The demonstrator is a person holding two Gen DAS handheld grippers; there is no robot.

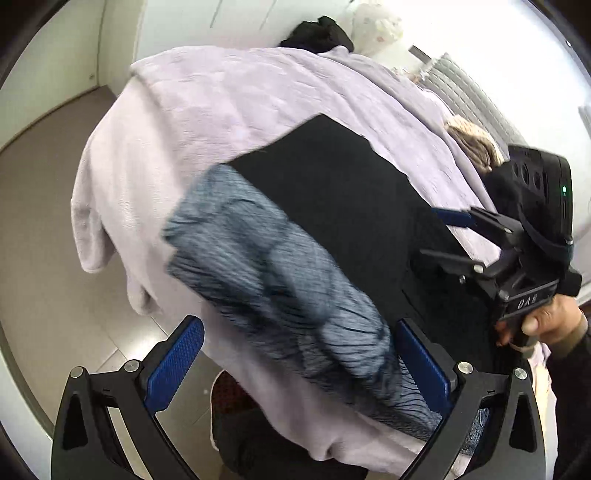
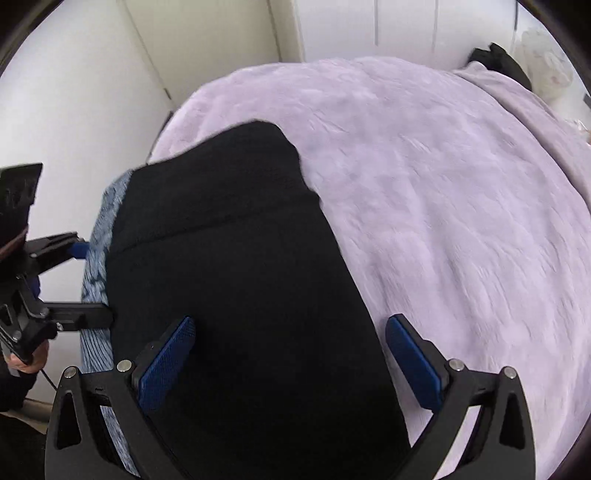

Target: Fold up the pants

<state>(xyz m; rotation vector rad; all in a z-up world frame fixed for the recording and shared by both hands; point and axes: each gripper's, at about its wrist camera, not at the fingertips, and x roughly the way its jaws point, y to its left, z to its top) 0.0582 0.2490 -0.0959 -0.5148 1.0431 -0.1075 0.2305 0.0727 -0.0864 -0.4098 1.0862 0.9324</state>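
the pants lie flat on a lilac blanket that covers the bed, a long black panel running away from both cameras. in the right wrist view the pants fill the middle, with a seam line crossing them partway up and their far end rounded off on the blanket.

beside the pants, on their left edge, lies a blue-grey garment with dark streaks, blurred in the left wrist view. it touches the pants along its length and shows as a narrow strip in the right wrist view.

the left gripper hangs over the near end of the blue-grey garment, its blue pads spread wide with nothing between them but the cloth below. whether the fingers touch the cloth i cannot tell. the right gripper hangs over the pants with jaws released too, one pad over the black cloth and the other over the blanket edge.

each gripper shows in the other's view: the right one at the pants' right side, held by a hand, and the left one at the garment's edge.

at the far end of the bed sit a black bundle and a white pillow. a tan cloth lies at the right side.
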